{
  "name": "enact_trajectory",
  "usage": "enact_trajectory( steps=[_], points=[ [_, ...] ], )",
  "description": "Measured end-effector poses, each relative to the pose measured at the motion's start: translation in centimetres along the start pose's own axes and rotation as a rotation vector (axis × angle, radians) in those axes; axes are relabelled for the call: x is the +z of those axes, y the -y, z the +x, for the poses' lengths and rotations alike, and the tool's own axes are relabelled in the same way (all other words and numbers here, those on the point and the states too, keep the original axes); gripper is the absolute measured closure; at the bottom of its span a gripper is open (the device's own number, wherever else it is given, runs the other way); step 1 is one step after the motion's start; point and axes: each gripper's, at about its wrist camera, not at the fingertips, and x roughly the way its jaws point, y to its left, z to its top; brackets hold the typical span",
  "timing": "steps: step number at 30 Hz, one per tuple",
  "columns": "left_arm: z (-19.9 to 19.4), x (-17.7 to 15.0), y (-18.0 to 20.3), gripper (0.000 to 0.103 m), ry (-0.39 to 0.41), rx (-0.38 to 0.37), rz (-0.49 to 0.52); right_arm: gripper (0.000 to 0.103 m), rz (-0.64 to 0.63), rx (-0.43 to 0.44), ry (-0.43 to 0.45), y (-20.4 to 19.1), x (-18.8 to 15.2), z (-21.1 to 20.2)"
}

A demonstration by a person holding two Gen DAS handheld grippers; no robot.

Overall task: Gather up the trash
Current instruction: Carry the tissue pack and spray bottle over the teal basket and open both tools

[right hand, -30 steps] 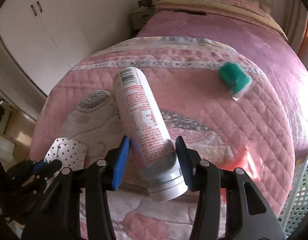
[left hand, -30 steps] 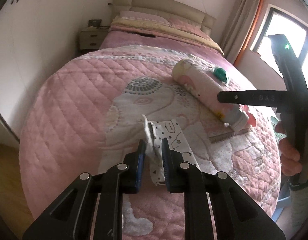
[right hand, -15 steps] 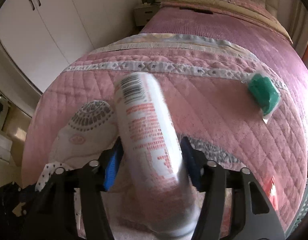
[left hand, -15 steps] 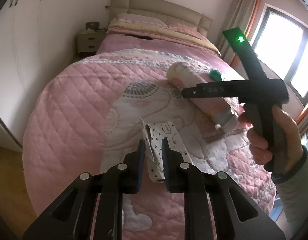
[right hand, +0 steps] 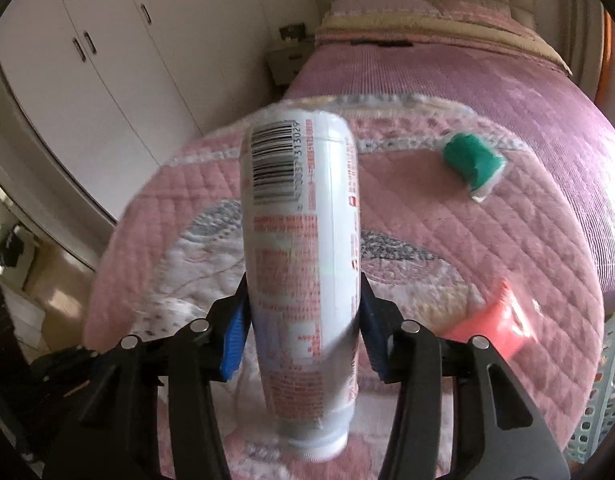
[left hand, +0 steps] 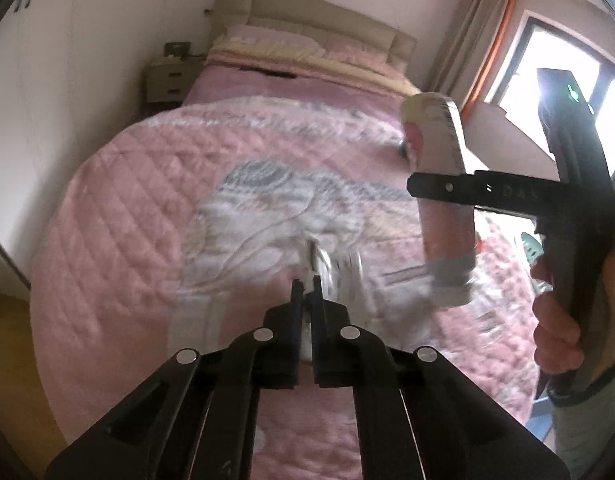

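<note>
Quilt (right hand: 507, 248) padded, bottle (right hand: 303, 264) cylindrical, smooth

Your right claw (right hand: 303, 320) carries the bottle (right hand: 303, 248) up the middle of its view, blocking the bedspread (right hand: 447, 216) behind it. Right of it, a green wrapper (right hand: 469, 158) and a red packet (right hand: 493, 326) lie in the way; the lower left quilt is open. In the left view, the whole left half of the bedspread is free to pass over.
</note>
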Motion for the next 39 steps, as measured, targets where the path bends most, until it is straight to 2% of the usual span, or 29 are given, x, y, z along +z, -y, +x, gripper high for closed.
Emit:
enact_trajectory(
  steps=[7, 12, 17, 22, 25, 31, 35, 39],
  points=[
    [-0.7, 0.9, 2.7, 0.102, 0.033, -0.018, 0.053, 0.058, 0.066, 0.026, 0.084, 2.1, -1.1, -5.5],
    [-1.0, 2.0, 5.5, 0.102, 0.059, -0.055, 0.104, 0.058, 0.12, 0.004, 0.152, 5.1, -2.0, -9.5],
    [-0.4, 3.4, 10.0, 0.102, 0.074, -0.127, 0.176, 0.058, 0.195, -0.079, 0.24, 9.7, -3.2, -14.5],
    [0.8, 4.6, 16.6, 0.102, 0.084, -0.206, 0.281, 0.058, 0.284, -0.224, 0.308, 15.5, -5.1, -19.0],
    [2.0, 5.2, 20.8, 0.102, 0.076, -0.269, 0.33, 0.058, 0.354, -0.284, 0.326, 19.3, -6.3, -20.8],
    [4.5, 5.3, 29.7, 0.102, 0.062, -0.33, 0.458, 0.058, 0.474, -0.43, 0.298, 26.5, -8.9, -21.7],
    [7.1, 4.6, 34.9, 0.102, 0.03, -0.38, 0.508, 0.058, 0.563, -0.465, 0.24, 30.3, -10.7, -20.5],
    [9.8, 3.3, 37.9, 0.102, 0.031, -0.35, 0.528, 0.058, 0.634, -0.51, 0.145, 33.9, -12.6, -18.9]
  ],
)
